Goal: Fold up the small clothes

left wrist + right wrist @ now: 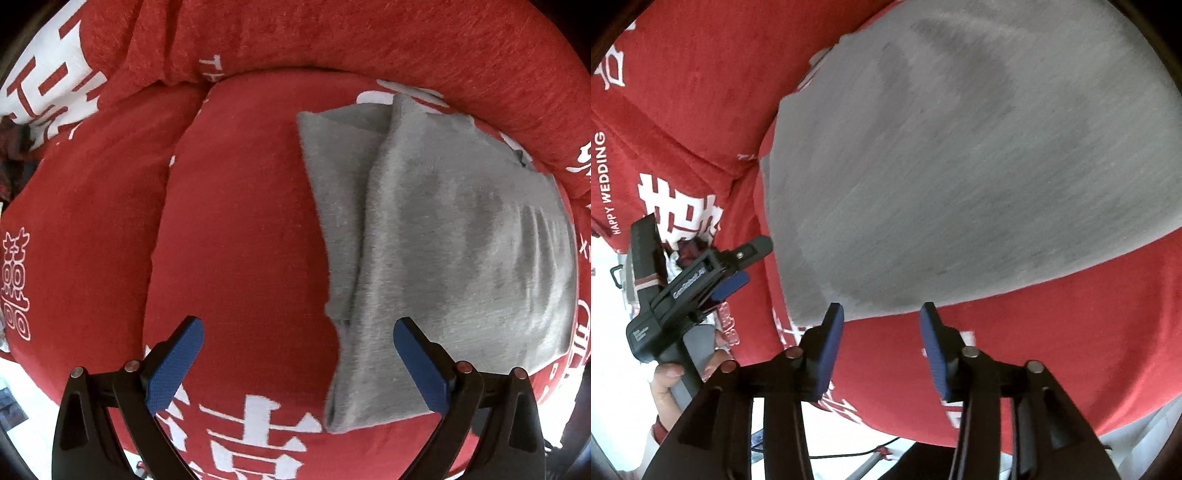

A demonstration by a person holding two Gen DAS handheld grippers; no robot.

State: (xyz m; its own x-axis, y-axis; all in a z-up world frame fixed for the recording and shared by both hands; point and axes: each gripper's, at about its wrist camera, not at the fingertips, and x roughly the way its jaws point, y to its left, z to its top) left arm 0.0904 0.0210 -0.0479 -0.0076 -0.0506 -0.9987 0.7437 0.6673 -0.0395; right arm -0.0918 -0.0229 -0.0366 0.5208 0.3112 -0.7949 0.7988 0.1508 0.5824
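Grey folded cloth [443,229] on the red cushion [240,221], long axis toward the cushion's back edge. Near end under left hand-held gripper [299,354], wide open, empty. Right hand-held gripper [882,328] half open, empty, just short of the cloth's near edge.

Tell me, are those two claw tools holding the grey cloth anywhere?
No. The left gripper and right gripper are both open above the grey garment, holding nothing.

A sofa with a red fabric cover [240,206] printed with white characters and the words "HAPPY WEDDING" [607,184] fills both views, its seat cushions meeting a padded backrest [369,40], with brightly lit pale floor [609,314] beyond the edge.
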